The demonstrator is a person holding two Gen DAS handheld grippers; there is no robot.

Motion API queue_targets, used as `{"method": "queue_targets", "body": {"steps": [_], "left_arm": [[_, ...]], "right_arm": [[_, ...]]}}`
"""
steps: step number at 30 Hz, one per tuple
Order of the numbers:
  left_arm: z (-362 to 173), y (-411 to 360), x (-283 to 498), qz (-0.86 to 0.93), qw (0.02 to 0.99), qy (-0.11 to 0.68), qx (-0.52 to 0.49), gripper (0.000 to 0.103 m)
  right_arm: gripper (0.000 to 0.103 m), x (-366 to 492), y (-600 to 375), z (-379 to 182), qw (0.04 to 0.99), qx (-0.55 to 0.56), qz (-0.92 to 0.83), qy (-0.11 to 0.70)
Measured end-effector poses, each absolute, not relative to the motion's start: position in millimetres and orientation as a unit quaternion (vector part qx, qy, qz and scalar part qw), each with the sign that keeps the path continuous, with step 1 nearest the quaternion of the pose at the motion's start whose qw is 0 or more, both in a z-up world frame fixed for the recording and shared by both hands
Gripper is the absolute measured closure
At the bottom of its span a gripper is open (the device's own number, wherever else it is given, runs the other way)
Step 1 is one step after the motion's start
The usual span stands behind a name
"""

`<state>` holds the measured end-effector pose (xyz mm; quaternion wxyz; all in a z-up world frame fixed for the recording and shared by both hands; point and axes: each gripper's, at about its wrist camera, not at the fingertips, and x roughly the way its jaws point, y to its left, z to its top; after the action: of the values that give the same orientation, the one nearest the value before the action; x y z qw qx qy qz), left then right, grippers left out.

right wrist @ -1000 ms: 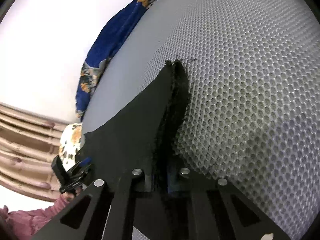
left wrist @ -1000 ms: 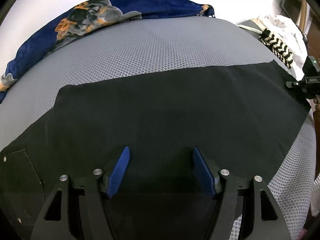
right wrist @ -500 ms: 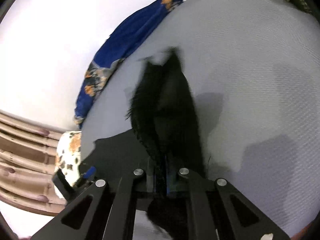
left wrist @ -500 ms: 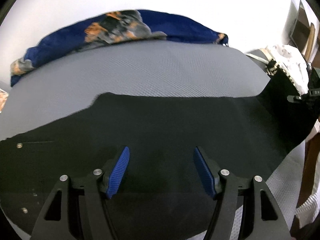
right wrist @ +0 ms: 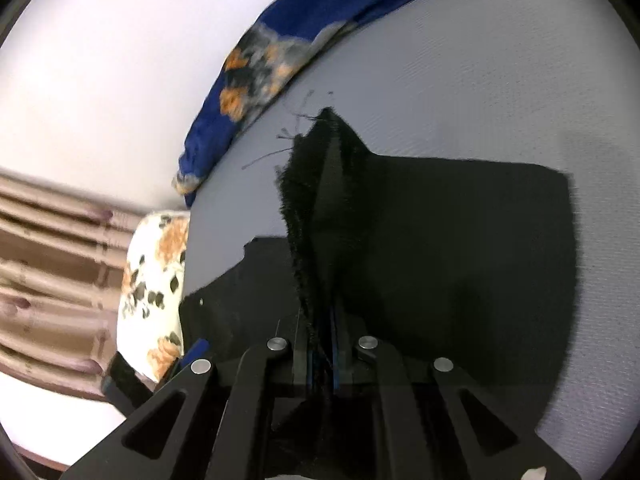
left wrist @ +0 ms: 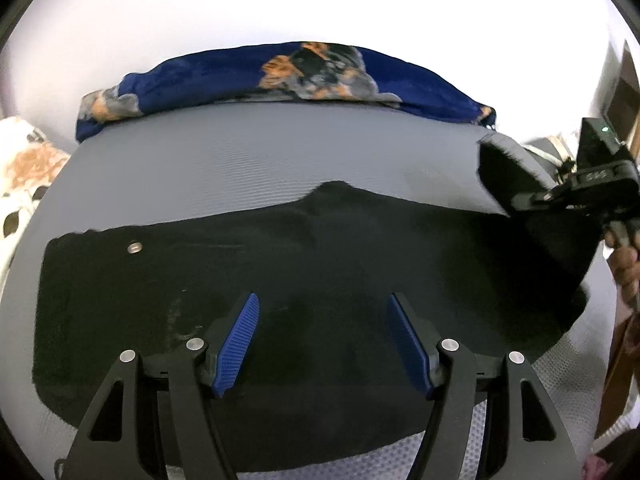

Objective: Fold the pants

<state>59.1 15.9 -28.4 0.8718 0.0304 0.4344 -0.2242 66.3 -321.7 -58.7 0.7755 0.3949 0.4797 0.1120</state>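
Observation:
Black pants (left wrist: 328, 264) lie across a grey mesh bed surface (left wrist: 248, 160), waist with a metal button (left wrist: 134, 247) at the left. My left gripper (left wrist: 322, 344) is open with blue pads, hovering just above the middle of the pants. My right gripper (right wrist: 322, 320) is shut on the frayed leg hem of the pants (right wrist: 316, 184) and holds it lifted off the bed. It also shows in the left wrist view (left wrist: 576, 192) at the far right, with the hem raised and the cloth draping down from it.
A blue blanket with orange and grey print (left wrist: 304, 76) lies along the bed's far edge by the white wall. A floral pillow (right wrist: 156, 292) sits at the bed's end, near beige curtains (right wrist: 48, 280). A hand (left wrist: 626, 256) grips the right gripper.
My right gripper has lifted the leg hem off the bed and carried it toward the waist end. My left gripper has shifted toward the waist; the button is now in its view.

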Motion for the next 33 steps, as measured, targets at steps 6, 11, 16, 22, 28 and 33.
{"method": "queue_targets", "body": {"steps": [6,11,16,22,28,33], "left_arm": [[-21,45,63,-0.23,0.87,0.437,-0.01,0.036],[-15,54,65,-0.243,0.867,0.434,-0.026,0.036],[-15,46,70,-0.276,0.848,0.451,-0.048,0.036],[-27,23,74,-0.346,0.786,0.503,-0.098,0.036],[-53,-2,90,-0.357,0.714,0.583,-0.156,0.047],[-70,-11,103,-0.343,0.67,0.628,-0.197,0.059]], "right_arm": [[0.096,96,-248,-76,0.776,0.322,0.135,0.525],[0.088,103,-196,-93,0.783,0.218,0.132,0.567],[0.065,100,-184,-83,0.78,0.221,0.16,0.563],[0.057,69,-210,-52,0.81,0.224,0.131,0.525],[0.057,40,-246,-49,0.817,0.259,0.093,0.507],[0.057,26,-268,-60,0.808,0.294,0.075,0.506]]}}
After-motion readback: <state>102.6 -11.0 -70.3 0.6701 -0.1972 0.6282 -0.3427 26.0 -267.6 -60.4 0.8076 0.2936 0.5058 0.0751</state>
